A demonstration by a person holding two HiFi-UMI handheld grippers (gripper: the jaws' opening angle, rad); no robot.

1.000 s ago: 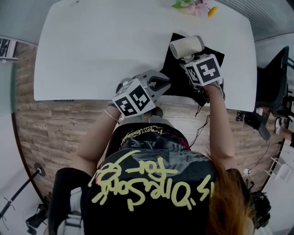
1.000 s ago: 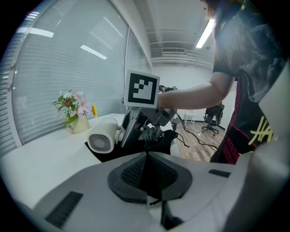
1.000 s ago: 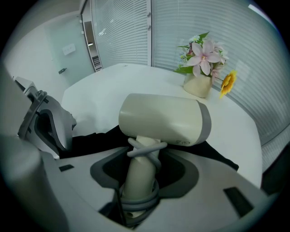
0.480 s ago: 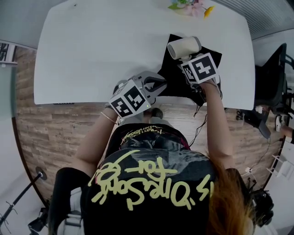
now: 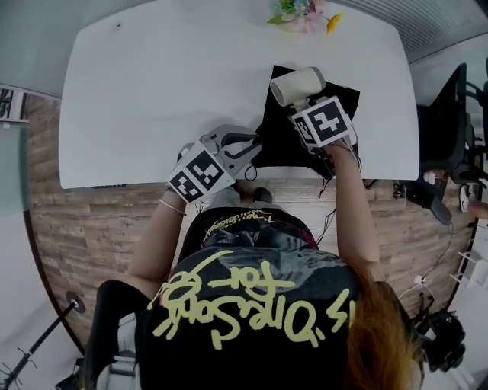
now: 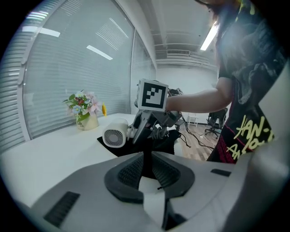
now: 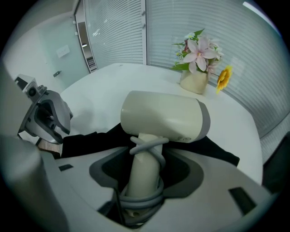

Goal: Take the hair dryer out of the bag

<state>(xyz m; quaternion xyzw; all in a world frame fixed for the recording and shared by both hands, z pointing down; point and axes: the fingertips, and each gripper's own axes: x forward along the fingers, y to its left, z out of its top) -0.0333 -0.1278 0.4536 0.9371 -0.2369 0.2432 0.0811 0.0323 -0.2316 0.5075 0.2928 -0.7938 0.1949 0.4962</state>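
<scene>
bag (image 5: 284,139) lying on tabletop (image 5: 152,91) by near edge | hair dryer (image 5: 296,82) sitting over bag | flowers (image 5: 293,11) standing behind

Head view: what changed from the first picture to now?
The left gripper slid a little leftward, and its jaws have just been opening, with the edge of the black bag seemingly between them. The right gripper stayed shut on the hair dryer handle above the bag; the flowers stayed put.

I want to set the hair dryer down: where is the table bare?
Bare: the white table from its left edge across to the black bag, near edge to far; also a narrow strip between bag and right edge. Crowded: the flower vase beyond the bag.
</scene>
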